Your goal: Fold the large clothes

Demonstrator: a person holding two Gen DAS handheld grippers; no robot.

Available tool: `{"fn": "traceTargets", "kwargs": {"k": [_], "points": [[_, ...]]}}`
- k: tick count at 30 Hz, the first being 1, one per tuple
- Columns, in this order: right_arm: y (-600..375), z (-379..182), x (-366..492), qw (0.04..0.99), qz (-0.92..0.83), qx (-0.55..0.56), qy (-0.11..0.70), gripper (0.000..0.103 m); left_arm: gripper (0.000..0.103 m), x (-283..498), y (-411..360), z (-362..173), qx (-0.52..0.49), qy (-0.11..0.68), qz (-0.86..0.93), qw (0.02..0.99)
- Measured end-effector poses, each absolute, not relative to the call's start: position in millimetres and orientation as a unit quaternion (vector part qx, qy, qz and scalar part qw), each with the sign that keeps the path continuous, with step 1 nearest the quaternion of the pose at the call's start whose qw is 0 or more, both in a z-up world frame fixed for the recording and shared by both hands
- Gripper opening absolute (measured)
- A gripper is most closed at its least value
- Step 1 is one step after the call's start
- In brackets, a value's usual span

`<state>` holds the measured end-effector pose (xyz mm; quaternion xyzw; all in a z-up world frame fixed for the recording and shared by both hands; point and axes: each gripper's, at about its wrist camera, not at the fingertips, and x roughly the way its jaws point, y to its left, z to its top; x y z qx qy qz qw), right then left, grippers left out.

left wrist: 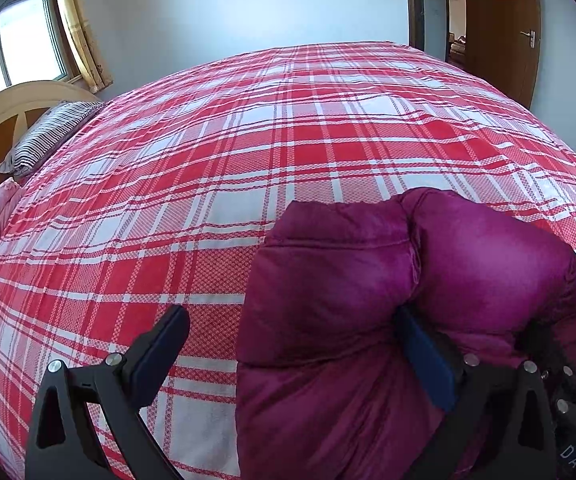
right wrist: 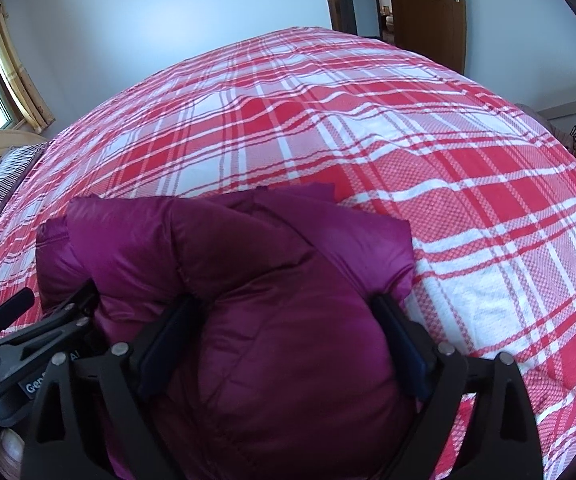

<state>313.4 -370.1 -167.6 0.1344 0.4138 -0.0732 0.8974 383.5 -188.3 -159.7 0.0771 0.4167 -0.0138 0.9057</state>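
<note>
- We note a bed [left wrist: 248,140] under red-and-white plaid cover.
- Striped pillow [left wrist: 48,136], cream headboard [left wrist: 4,108].
- Daylit window [left wrist: 20,36], pale walls [left wrist: 228,12], brown door [left wrist: 499,28].

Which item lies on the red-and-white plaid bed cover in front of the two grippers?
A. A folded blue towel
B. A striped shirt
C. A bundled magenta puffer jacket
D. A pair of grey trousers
C: a magenta puffer jacket lies bunched up on the plaid bed cover, between the fingers of the right gripper.
</note>
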Motion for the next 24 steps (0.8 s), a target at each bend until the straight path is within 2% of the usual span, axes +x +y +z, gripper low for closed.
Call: {"fn": "traceTargets", "kwargs": {"k": [24], "points": [[-367.6, -169.2, 319.4, 0.892, -0.072, 0.121, 0.429, 0.098, 0.102, 385.5, -182.4, -162.2, 0.055, 0.422, -0.025, 0.905]]}}
